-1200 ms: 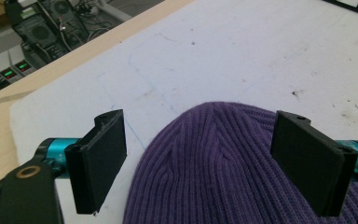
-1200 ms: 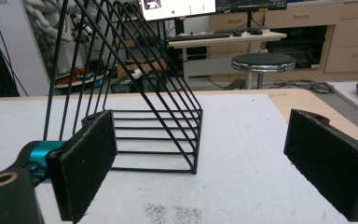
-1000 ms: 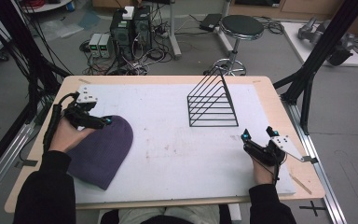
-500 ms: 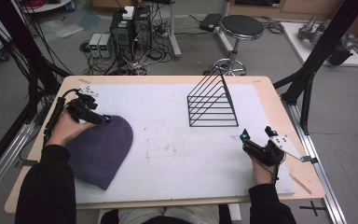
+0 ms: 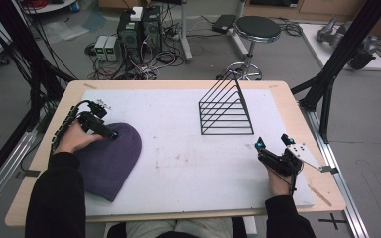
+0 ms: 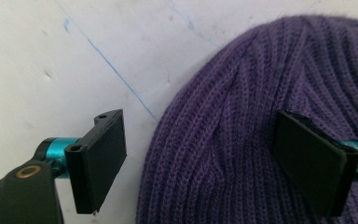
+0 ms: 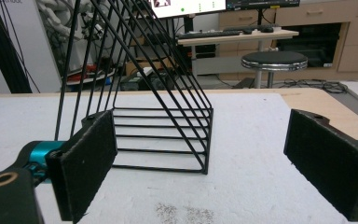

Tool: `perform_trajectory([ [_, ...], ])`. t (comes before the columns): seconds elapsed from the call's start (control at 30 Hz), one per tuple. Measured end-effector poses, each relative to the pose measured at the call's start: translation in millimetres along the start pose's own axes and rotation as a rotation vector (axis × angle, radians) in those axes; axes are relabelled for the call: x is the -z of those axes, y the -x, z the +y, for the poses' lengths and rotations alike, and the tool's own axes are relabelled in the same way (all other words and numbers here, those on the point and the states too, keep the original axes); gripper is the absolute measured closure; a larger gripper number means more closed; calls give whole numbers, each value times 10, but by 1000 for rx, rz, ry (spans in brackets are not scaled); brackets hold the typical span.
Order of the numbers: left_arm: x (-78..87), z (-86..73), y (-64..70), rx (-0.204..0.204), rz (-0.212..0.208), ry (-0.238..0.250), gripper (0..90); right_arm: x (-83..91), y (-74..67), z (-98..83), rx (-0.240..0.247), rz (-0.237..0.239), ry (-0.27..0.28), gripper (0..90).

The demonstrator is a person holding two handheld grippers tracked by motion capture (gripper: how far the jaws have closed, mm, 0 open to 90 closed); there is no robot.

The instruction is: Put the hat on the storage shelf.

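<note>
I sit at a wide wooden tabletop [image 5: 297,106] with a big white foam sheet [image 5: 178,153] lying over most of it. On the left part of the sheet lies a purple knitted wool hat [image 5: 110,159], flat, with its round top pointing away from me. Toward the far right of the sheet stands a black wire rack shaped like a triangle [image 5: 226,110], well apart from the hat.

My left tool [image 6: 200,161] is at the round top of the hat. Its jaws are wide apart and hold nothing. One jaw is over the knit, and the other is over the bare white sheet just beside the hat's edge.

My right tool [image 7: 200,163] is near the right edge of the sheet. Its jaws are wide apart too, with nothing between them. It points at the wire rack, which stands a little way off.
</note>
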State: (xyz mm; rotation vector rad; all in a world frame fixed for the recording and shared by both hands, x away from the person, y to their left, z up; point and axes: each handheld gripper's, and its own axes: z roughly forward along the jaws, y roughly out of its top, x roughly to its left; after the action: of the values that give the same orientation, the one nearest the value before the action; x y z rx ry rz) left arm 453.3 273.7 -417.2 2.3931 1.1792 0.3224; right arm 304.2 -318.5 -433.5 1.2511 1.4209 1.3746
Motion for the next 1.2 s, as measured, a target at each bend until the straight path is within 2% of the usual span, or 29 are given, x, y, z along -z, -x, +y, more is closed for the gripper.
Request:
perform_trajectory([
  [0.13, -52, -10, -35, 15, -46, 2, 214, 1, 2, 0, 1, 0, -1, 85],
  [0.17, -68, -23, -66, 38, -74, 9, 220, 1, 4, 0, 4, 1, -1, 85],
  [0.27, -67, -37, -81, 32, -85, 19, 229, 9, 7, 0, 8, 4, -2, 85],
  [0.5, -50, -28, -41, 18, -69, 13, 296, 5, 18, -2, 1, 2, -3, 85],
  [0.63, -30, -19, -20, 3, -88, 12, 466, -13, 16, -3, 5, 3, -7, 85],
  [0.73, -17, -1, 28, -6, -123, 11, 628, -10, 7, -3, 3, 8, -10, 85],
  [0.8, -17, -1, 32, 16, -123, 9, 642, -11, 5, -3, 2, 8, -7, 85],
  [1.07, -9, -56, 30, 16, -137, 47, 712, -19, 7, -5, 6, 12, -8, 85],
  [1.2, 8, -59, 85, -2, -108, 52, 733, -11, 6, -5, -3, 10, -12, 85],
])
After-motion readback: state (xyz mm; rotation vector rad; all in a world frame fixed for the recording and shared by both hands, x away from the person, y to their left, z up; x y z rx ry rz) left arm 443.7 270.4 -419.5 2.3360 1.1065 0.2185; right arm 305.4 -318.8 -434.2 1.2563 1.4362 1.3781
